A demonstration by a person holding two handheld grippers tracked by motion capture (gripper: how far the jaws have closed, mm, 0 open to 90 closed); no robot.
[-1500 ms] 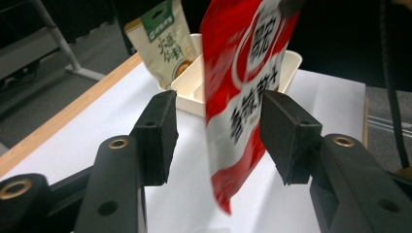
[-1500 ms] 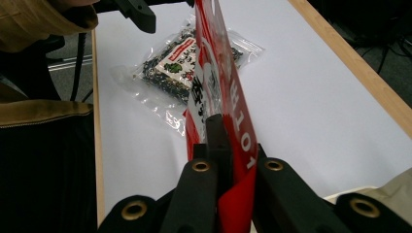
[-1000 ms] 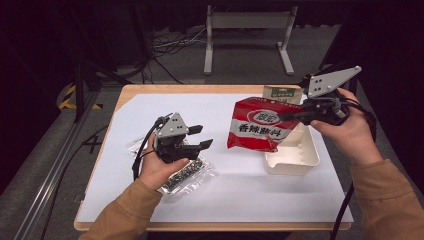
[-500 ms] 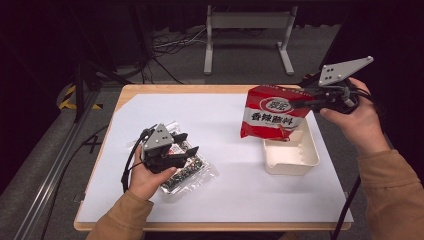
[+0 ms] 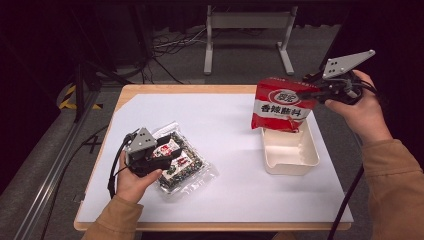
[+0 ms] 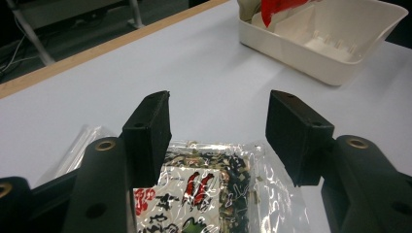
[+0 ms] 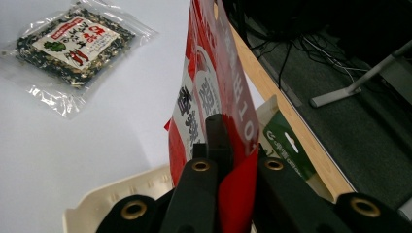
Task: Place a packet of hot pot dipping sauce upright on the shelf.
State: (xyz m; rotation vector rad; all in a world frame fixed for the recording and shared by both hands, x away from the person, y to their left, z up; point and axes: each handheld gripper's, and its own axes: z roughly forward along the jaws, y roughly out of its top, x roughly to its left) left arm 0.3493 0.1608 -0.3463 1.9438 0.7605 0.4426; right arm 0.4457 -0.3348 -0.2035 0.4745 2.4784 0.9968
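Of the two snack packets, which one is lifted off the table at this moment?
The red printed packet, pinched by the right gripper above the cream plastic tray. The clear packet of dark seeds lies flat on the white table cover.

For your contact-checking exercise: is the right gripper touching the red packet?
Touching. In the right gripper view, the right gripper has its jaws clamped on the red packet's edge, lifting it above the white tray.
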